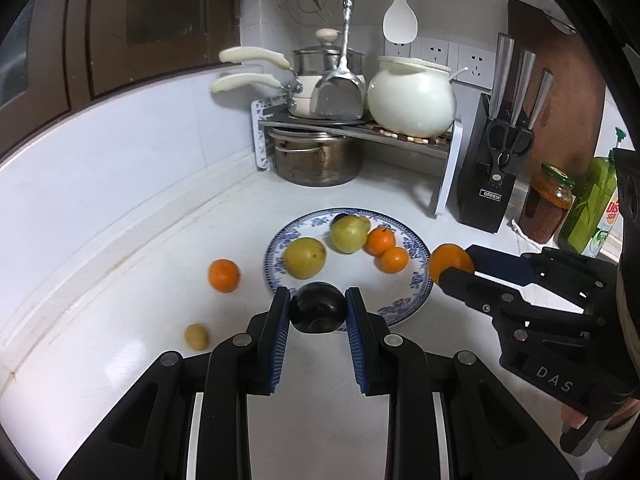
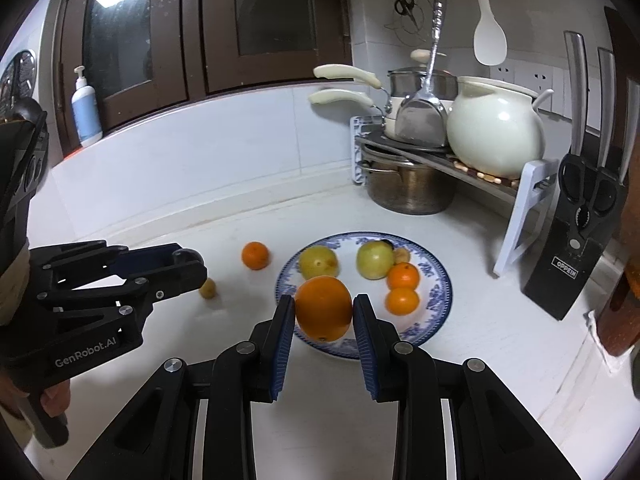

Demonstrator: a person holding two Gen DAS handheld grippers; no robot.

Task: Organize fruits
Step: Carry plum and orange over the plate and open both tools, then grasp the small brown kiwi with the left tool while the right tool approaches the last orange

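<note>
The left claw grips a smooth, dark round plum at the near rim of the blue-patterned white china plate; the right claw pinches a glossy round orange over that rim; both skins look slick, so either could slip, roll off the plate and knock the small mandarin lying left of it on the white bench.

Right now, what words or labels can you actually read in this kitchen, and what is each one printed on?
"OPPEIN": white label on the black knife block.
"DAS": body of the right gripper, seen from the left wrist.
"GenRobot.AI": body of the left gripper, seen from the right wrist.
Green dish soap bottle: label cut off, unreadable.
Sauce jar: no readable text.
</note>
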